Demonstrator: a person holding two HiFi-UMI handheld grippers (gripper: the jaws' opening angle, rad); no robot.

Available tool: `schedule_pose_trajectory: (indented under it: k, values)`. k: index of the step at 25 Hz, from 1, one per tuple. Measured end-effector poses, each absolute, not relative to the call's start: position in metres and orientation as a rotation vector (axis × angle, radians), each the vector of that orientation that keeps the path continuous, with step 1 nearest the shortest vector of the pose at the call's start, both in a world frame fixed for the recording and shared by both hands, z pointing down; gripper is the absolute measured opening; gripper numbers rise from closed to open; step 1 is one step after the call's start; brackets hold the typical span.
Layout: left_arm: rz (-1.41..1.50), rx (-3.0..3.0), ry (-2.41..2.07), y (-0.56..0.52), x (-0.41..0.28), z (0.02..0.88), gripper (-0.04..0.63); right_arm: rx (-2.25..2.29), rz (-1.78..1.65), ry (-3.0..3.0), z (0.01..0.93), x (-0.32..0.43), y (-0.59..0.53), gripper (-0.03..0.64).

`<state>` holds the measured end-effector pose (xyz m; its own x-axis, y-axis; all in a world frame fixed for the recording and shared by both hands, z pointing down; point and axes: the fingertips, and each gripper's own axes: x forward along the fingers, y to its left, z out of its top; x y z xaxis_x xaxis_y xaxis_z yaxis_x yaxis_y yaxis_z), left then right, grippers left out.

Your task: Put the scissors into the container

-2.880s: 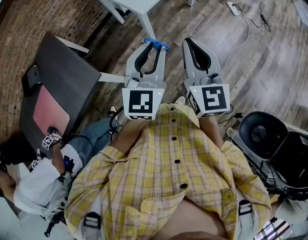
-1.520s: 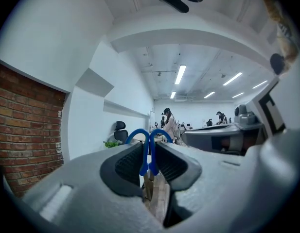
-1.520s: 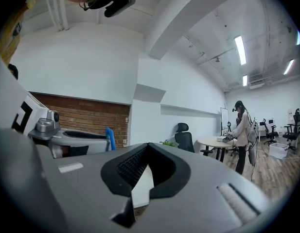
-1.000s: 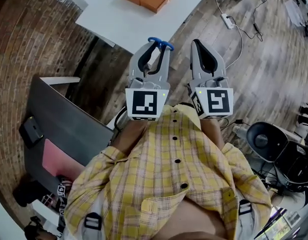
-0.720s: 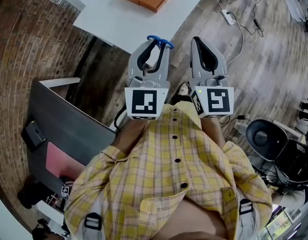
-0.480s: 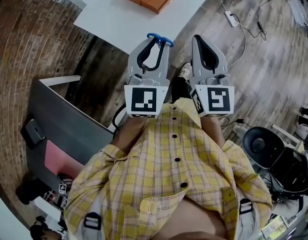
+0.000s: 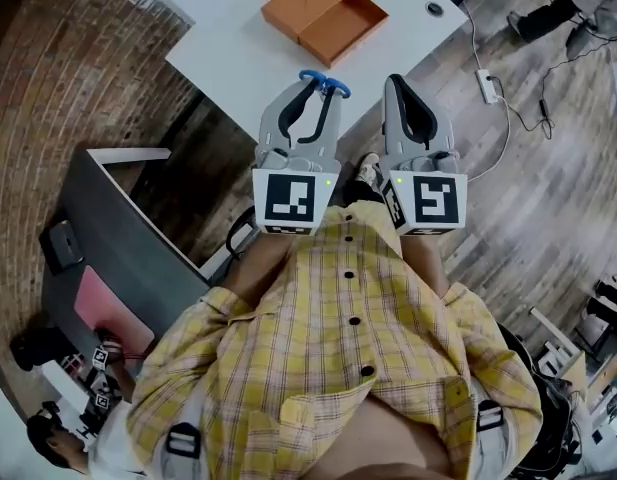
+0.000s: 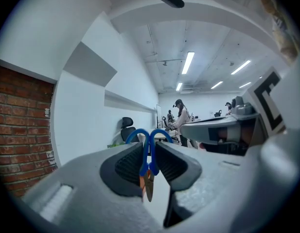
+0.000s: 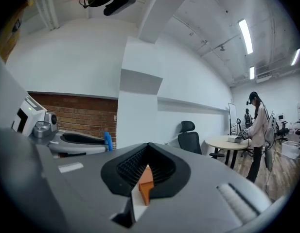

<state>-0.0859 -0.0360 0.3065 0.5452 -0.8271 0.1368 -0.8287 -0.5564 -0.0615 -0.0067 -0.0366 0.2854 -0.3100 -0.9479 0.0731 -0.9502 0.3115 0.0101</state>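
Two grippers are held out side by side in front of a yellow checked shirt, seen from above. The left gripper has its jaws clamped on a pair of scissors. The blue handle loops stick out past the jaw tips at twelve o'clock, and the blades point back between the pads.

The right gripper is just beside the left one, at its three o'clock. Its jaws are pressed together and hold nothing. A sliver of orange shows in the slit below its tips, but that is the container farther off, not something gripped.

Both grippers are raised near the front edge of a white table. The orange container lies on that table at twelve o'clock from the scissors and apart from them. It is an open box with its two shallow halves side by side. A wooden floor and a brick wall fill the rest.

The step in hand looks like the carry, with the scissors gripped but not yet over the box. The next move likely calls for reaching toward twelve o'clock until the scissors are above an open half. After that they would be lowered and the left jaws parted.
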Motion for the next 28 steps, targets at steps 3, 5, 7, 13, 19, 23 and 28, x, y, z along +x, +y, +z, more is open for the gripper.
schedule_pose_trajectory:
  k: [3,5,7,13,19,23,28]
  values:
    - [0.253,2.721,-1.524,-0.060,-0.066,0.310,0.089,1.748,0.064,-2.525,0.288,0.011,-0.061,0.005]
    - [0.275,2.703,-1.551,-0.075,-0.054,0.312,0.089,1.720,0.087,-2.542,0.291,0.023,-0.077,0.005]
    - [0.306,2.685,-1.580,-0.088,-0.043,0.315,0.089,1.691,0.110,-2.563,0.294,0.034,-0.091,0.005]
    - [0.443,2.619,-1.632,-0.126,-0.017,0.333,0.089,1.607,0.206,-2.624,0.309,0.063,-0.128,0.005]
    - [0.540,2.578,-1.648,-0.159,-0.014,0.354,0.089,1.526,0.272,-2.638,0.330,0.069,-0.159,0.005]
    - [0.575,2.561,-1.631,-0.176,-0.012,0.366,0.087,1.504,0.307,-2.631,0.341,0.069,-0.172,0.005]
    - [0.627,2.544,-1.601,-0.198,-0.018,0.383,0.087,1.488,0.329,-2.626,0.342,0.060,-0.185,0.005]
